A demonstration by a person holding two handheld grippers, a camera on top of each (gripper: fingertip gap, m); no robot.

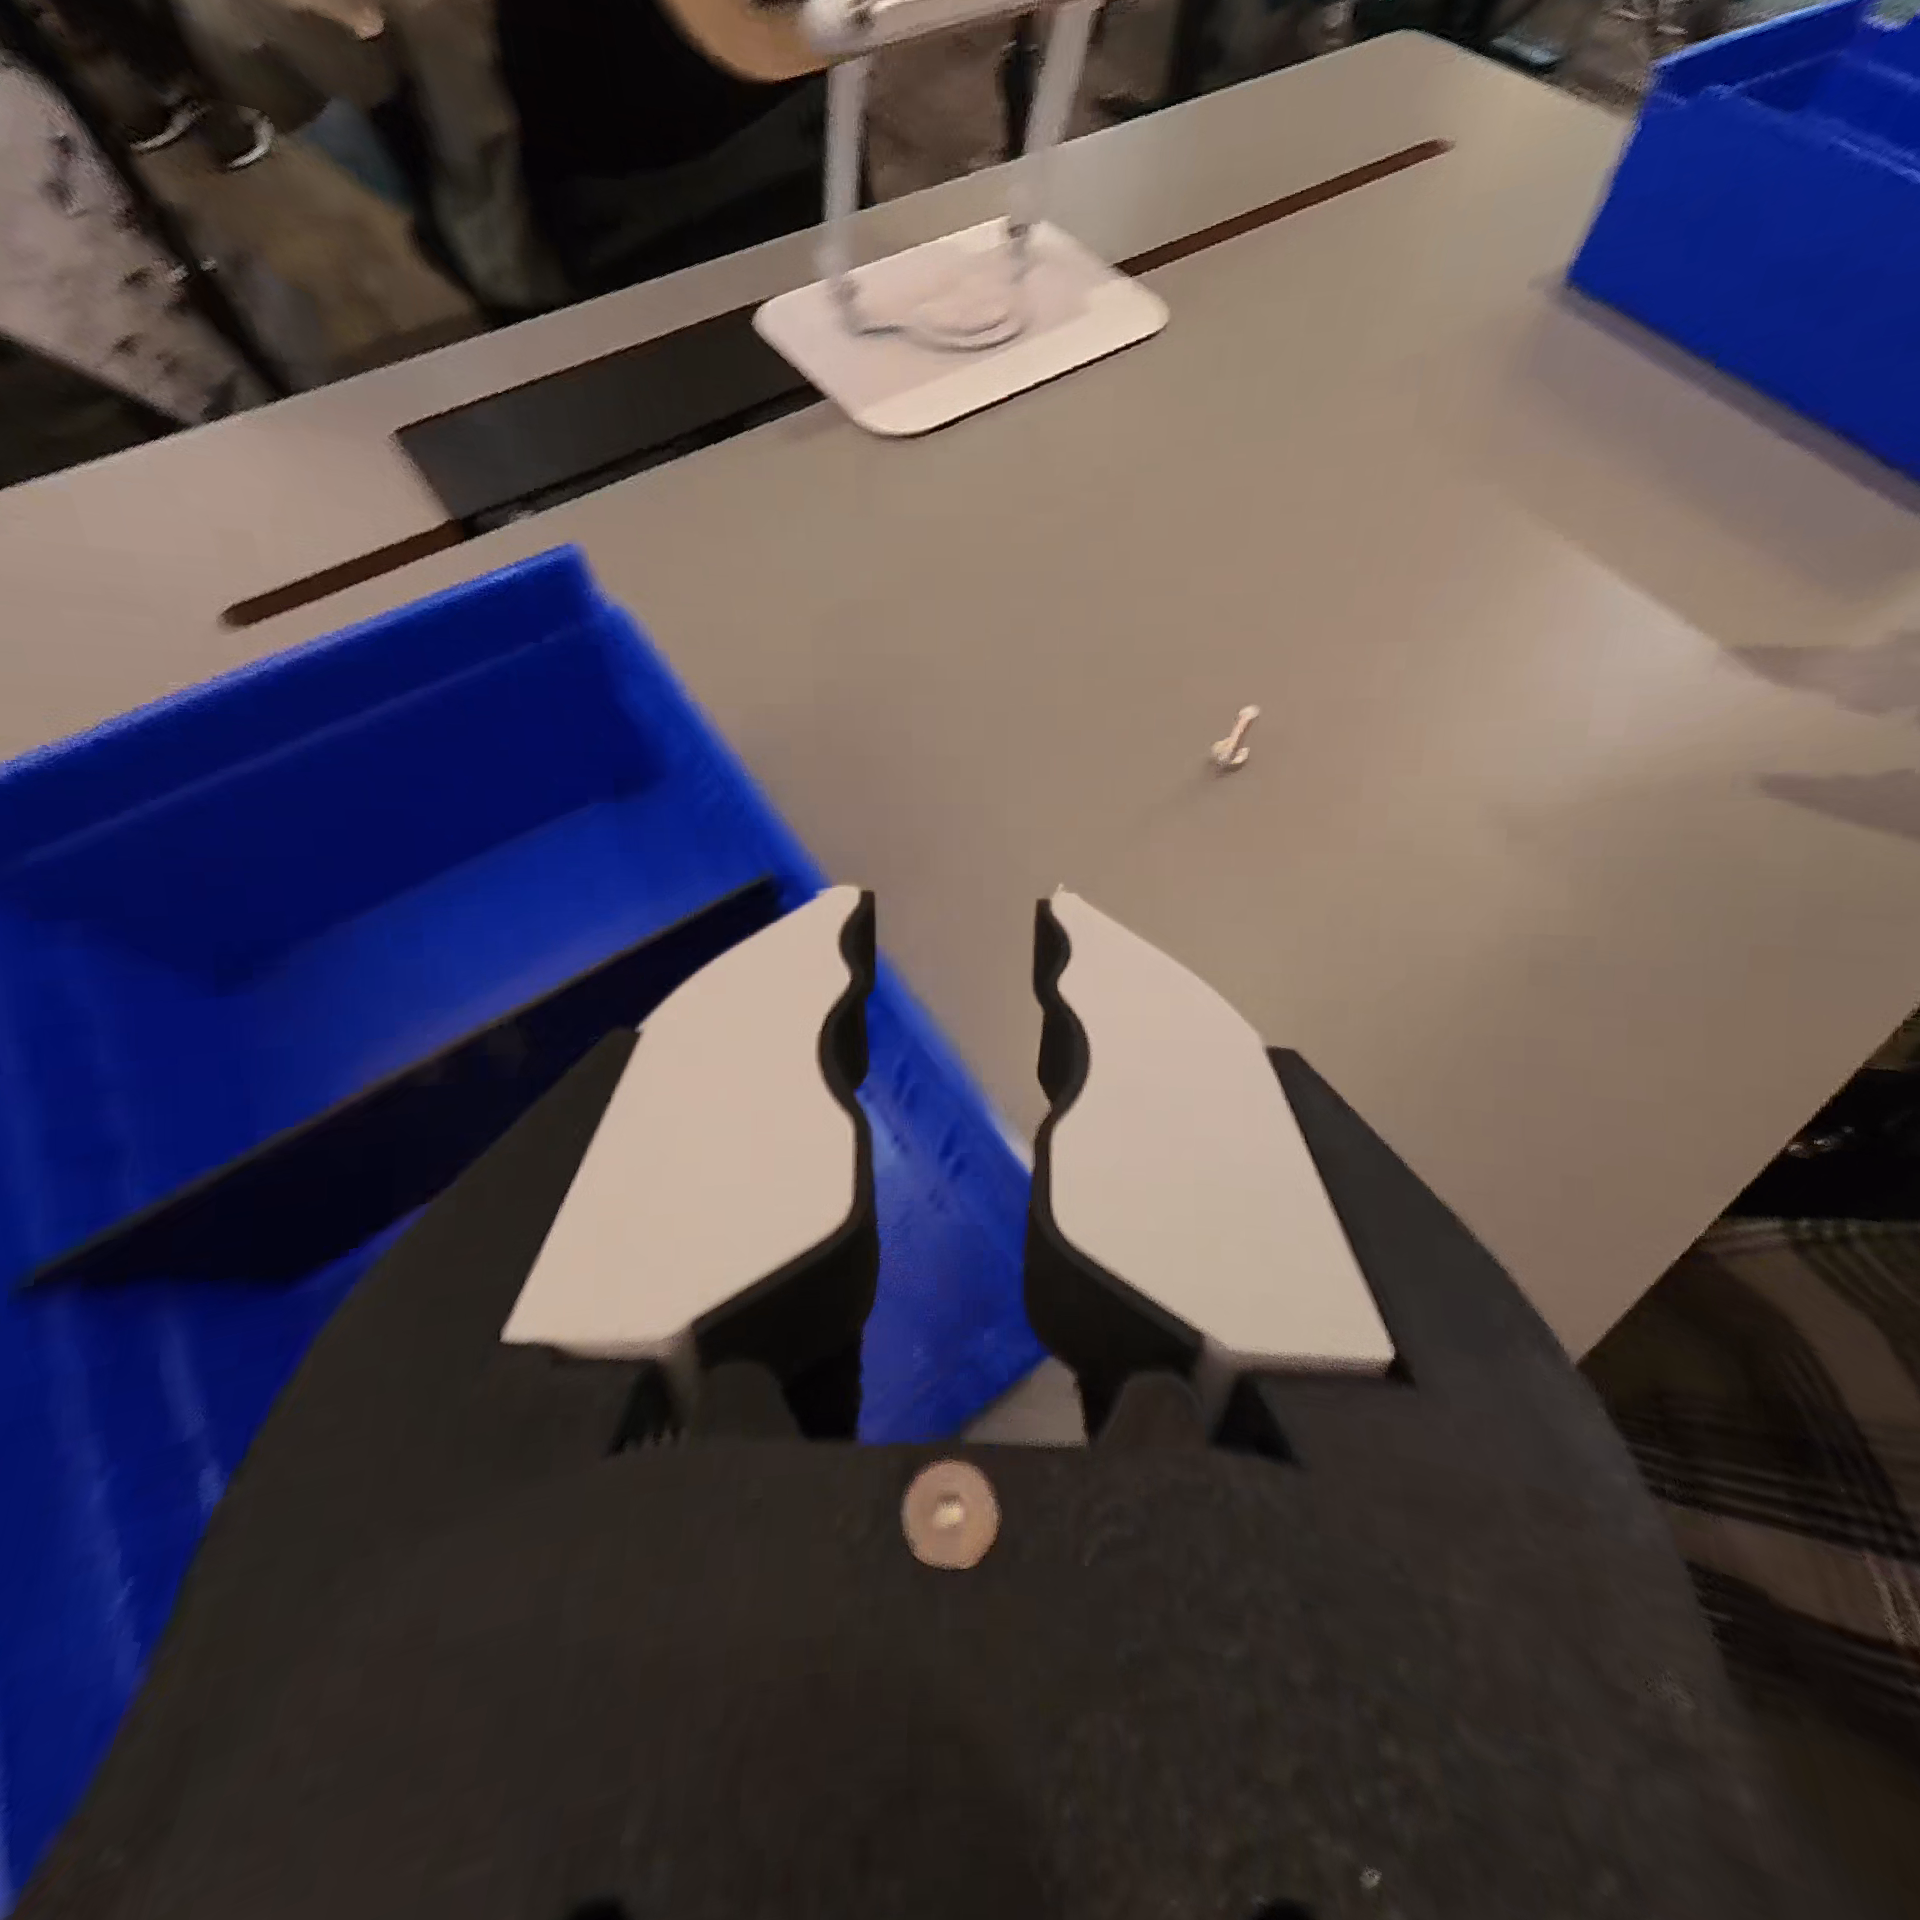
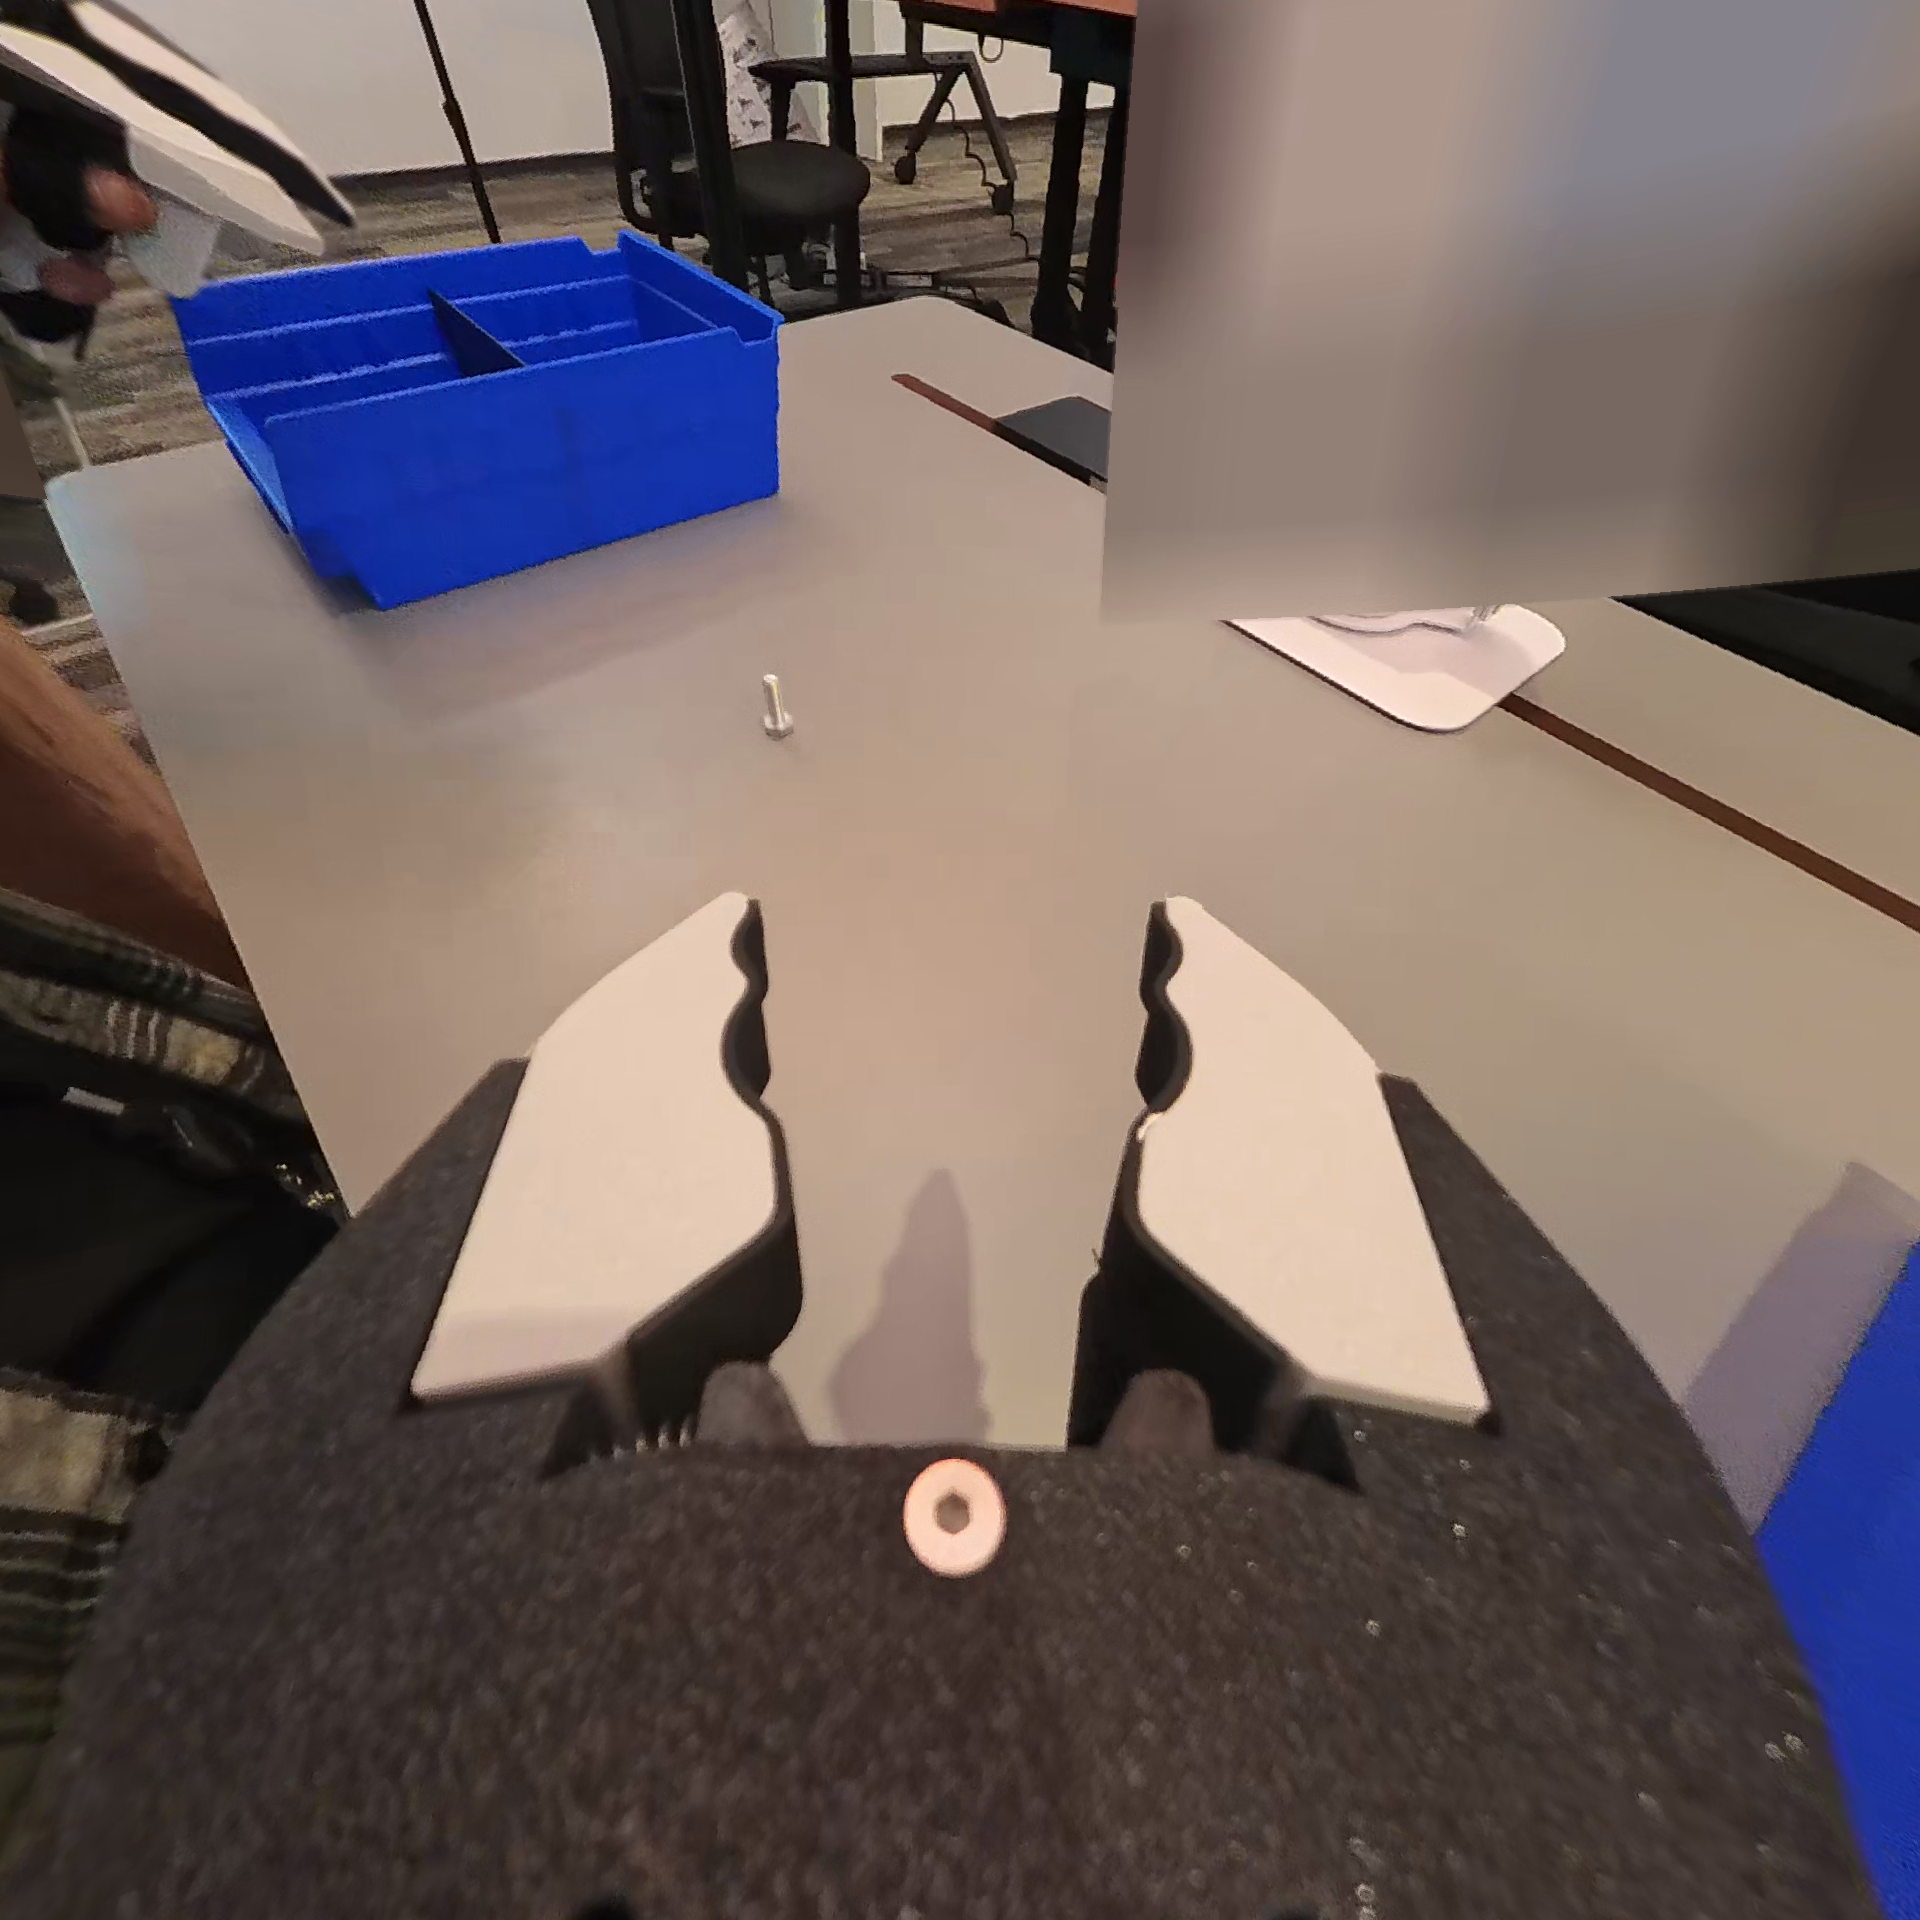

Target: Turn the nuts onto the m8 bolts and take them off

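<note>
My right gripper (image 2: pixel 954 914) gapes empty toward the bolt (image 2: pixel 776 707) standing mid-table (image 2: pixel 1351 935); left gripper (image 1: pixel 954 904), part-open and empty, hangs at the bin's (image 1: pixel 312 831) edge, probably for nuts.

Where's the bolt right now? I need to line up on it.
The bolt stands head-down on the bare grey table, out ahead of the open right hand-held gripper and slightly left of it, nearer than the blue bin.

Upright bolt (image 2: pixel 776 707), seemingly, beyond open right claw (image 2: pixel 956 925)
</note>
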